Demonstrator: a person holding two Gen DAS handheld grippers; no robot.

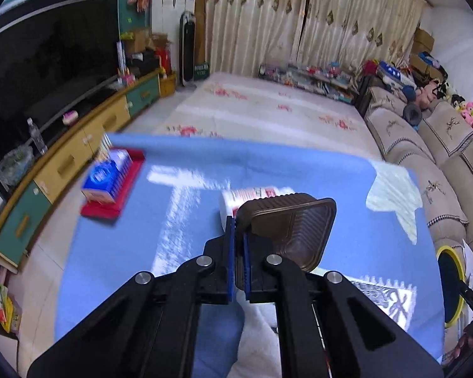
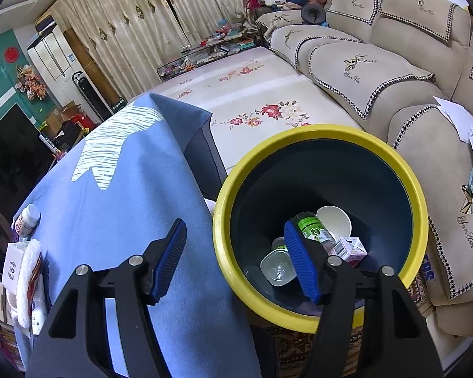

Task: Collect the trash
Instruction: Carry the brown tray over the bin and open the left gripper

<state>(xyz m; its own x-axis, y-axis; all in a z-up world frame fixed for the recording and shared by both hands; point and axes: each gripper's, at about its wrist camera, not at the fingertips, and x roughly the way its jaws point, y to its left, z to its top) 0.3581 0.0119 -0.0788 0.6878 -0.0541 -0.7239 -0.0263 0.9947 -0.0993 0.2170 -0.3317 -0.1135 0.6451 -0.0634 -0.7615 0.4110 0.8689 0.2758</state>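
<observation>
Left wrist view — left gripper [image 1: 239, 239] clamped on brown tray [image 1: 294, 223]; right gripper [image 2: 233, 260] wide, empty.

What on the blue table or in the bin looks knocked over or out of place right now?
A white bottle lies on its side on the blue tablecloth, just behind the brown tray that the left claw grips by its rim. The bin stands upright with trash inside; nothing looks spilled.

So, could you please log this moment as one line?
left gripper: shut on brown tray | right gripper: open, empty | bin: holds trash
</observation>
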